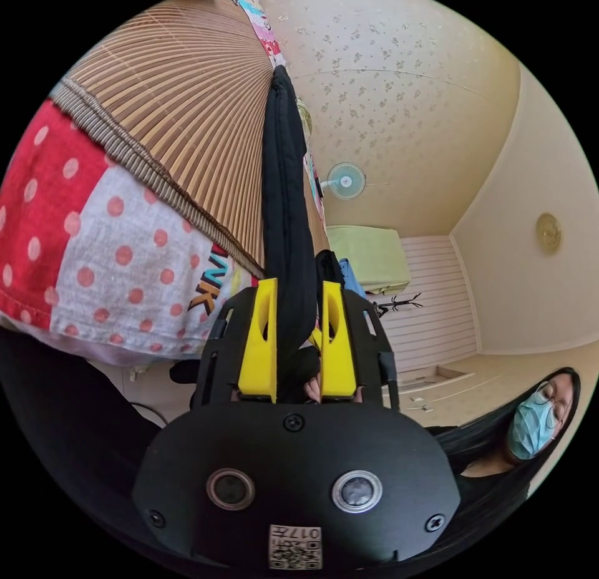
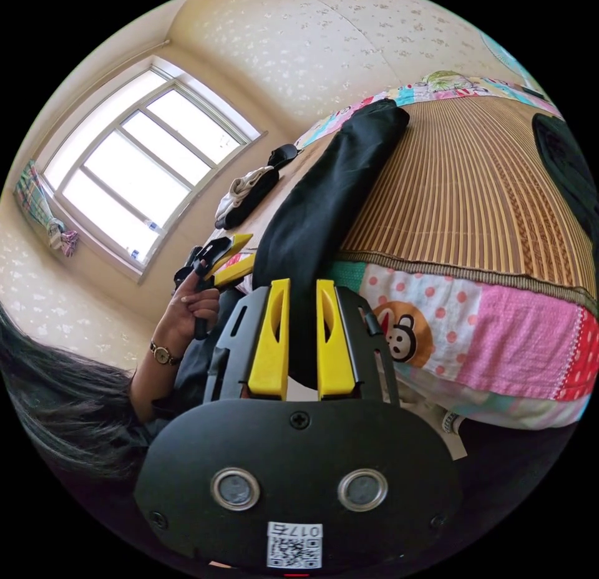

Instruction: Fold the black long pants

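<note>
Two yellow-jawed tools have hold of the black pants. Nearest in the left gripper view, the left tool [image 1: 298,304] has its jaws closed onto a thick bunch of the pants [image 1: 287,217], cloth filling the gap between them. In the right gripper view, the right tool [image 2: 302,304] likewise has its jaws pressed on either side of the pants [image 2: 331,192], with only a narrow gap packed with black fabric.

From each tool the pants run away as a long, narrow black band, over the edge of the bed and onto the bamboo mat [image 2: 474,186] that covers its top. Below the mat edge hangs a patchwork sheet [image 2: 474,342] with dots and a cartoon monkey.

Beside the right tool, a hand [image 2: 187,307] with a wristwatch grips the left tool's handle [image 2: 215,257] near the edge of the bed.

Farther along that edge lies a small heap of white and dark clothes [image 2: 249,195]. Beyond the bed is a bright window [image 2: 143,161]; in the left gripper view, a fan [image 1: 345,180] on the far wall.
</note>
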Demonstrator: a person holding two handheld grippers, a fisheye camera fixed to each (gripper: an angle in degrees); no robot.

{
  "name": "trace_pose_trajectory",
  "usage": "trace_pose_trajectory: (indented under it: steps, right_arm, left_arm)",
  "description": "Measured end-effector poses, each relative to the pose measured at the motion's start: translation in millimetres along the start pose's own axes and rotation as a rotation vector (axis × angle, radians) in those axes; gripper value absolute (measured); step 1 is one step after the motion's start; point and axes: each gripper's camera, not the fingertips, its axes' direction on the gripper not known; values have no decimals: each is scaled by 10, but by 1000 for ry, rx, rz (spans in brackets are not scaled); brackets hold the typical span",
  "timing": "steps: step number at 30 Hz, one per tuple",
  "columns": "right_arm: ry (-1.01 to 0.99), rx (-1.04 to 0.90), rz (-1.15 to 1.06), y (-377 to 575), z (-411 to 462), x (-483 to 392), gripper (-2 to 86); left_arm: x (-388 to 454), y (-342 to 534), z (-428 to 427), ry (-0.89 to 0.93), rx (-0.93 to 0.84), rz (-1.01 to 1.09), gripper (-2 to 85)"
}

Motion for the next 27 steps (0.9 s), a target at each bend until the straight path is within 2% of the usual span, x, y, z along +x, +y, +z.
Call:
trace_pose_trajectory:
  steps: [6,27]
  right_arm:
    - [3,-4,-11,-54,11,-19,28]
    - [18,-9,-20,-262,133,-25,23]
  left_arm:
    - [-139,-23,-13,24,-4,-11,79]
    - [-391,-118,69,23,-5,-27,49]
